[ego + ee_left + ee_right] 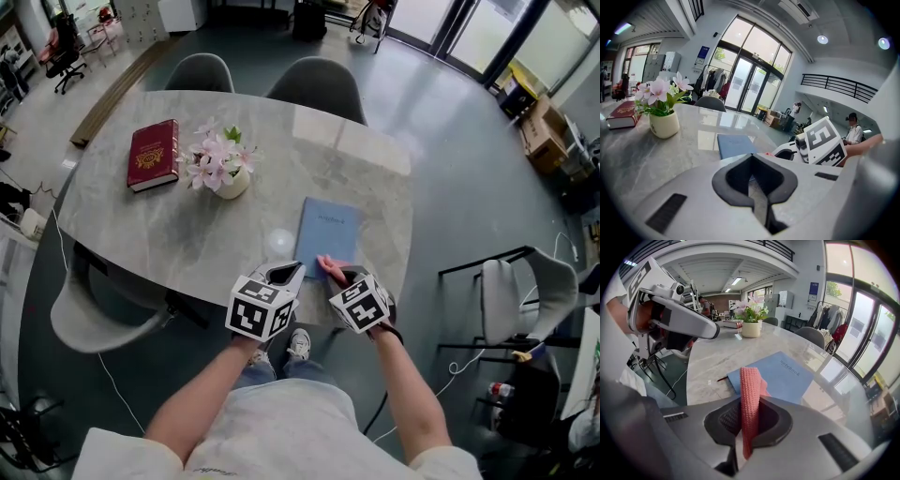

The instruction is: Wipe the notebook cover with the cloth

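A blue notebook (328,232) lies flat near the table's front edge, also in the left gripper view (735,145) and the right gripper view (785,375). My right gripper (339,277) hovers over its near end, shut on a pink knitted cloth (749,394) that stands up between the jaws, with a bit showing in the head view (330,267). My left gripper (284,275) sits just left of the notebook's near corner, jaws shut with nothing between them (753,180). Each gripper shows in the other's view: the right gripper (816,143), the left gripper (682,317).
A white vase of pink flowers (223,167) and a red book (153,155) stand on the marble table (187,234) at the far left. Two grey chairs (317,86) are tucked in at the far side. The table's front edge lies right below my grippers.
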A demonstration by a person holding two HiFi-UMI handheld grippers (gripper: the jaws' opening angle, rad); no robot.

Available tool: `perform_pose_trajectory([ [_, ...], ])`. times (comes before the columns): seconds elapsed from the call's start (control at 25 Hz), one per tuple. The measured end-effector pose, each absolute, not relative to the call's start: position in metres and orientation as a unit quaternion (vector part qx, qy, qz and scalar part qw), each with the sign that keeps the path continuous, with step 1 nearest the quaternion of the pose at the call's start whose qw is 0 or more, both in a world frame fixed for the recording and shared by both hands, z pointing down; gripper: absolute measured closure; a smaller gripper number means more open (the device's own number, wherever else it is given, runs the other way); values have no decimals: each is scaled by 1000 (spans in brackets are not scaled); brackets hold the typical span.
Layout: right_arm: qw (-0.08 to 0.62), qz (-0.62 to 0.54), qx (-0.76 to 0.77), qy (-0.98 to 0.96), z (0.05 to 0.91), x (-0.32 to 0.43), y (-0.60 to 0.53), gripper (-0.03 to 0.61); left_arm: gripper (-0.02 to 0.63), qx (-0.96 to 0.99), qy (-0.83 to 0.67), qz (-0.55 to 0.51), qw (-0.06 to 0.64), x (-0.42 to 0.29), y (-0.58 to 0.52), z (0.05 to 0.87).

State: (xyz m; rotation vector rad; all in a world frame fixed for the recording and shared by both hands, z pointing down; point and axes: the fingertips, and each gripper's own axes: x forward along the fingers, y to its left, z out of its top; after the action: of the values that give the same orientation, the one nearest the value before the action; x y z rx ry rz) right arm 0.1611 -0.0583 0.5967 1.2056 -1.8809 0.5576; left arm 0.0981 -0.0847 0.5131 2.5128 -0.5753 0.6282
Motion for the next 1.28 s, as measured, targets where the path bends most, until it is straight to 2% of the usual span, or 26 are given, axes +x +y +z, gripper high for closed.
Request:
perform_pose_trajectory([
  [0.76, 415, 222, 512, -718, 584, 138, -31, 565, 611, 931, -172, 222, 233, 69, -72, 509],
  [1.28, 407, 160, 501, -747, 536, 153, -86, 565, 611, 923, -193, 232, 241, 81, -95, 520],
])
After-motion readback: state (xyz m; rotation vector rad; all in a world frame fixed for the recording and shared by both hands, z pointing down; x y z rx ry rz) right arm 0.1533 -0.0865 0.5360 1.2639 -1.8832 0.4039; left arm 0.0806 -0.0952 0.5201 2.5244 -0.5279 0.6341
